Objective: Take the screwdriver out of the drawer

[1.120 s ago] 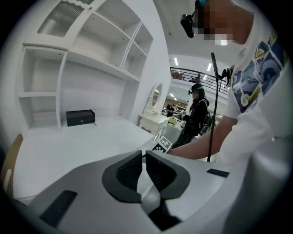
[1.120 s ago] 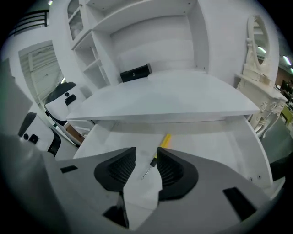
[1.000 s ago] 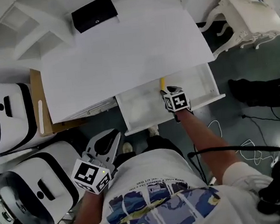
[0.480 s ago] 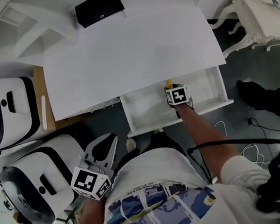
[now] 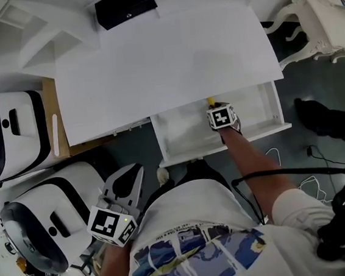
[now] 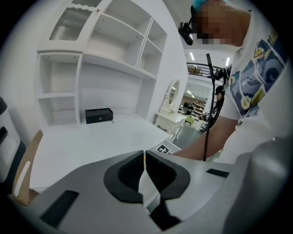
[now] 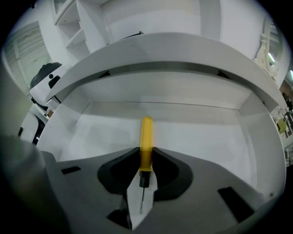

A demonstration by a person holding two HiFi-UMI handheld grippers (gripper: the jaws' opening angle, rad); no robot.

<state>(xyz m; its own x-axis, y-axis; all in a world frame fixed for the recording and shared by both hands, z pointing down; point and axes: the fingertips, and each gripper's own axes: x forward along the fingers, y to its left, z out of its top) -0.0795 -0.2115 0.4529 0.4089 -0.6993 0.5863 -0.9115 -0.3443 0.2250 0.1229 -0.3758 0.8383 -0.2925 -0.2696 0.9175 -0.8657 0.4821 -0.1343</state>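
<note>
Pads (image 7: 131, 165) of the right gripper (image 7: 146, 154) were closing on the screwdriver (image 7: 146, 132), whose yellow handle stood between them and appeared to touch both, low in the centre of the right gripper view. The step would go best if the grip firmed squarely across the handle before any lift. The lift should then rise straight, clear of the drawer (image 7: 206, 137) front and the overhanging desk top (image 5: 163, 49), since a smooth round handle is likely to pivot.

The tool had a slim yellow handle, a black collar and a thin metal shaft pointing toward the camera. It lay on the white drawer floor.

The left gripper (image 6: 144, 167), lower left in the head view, had its jaws nearly together and held nothing.
</note>
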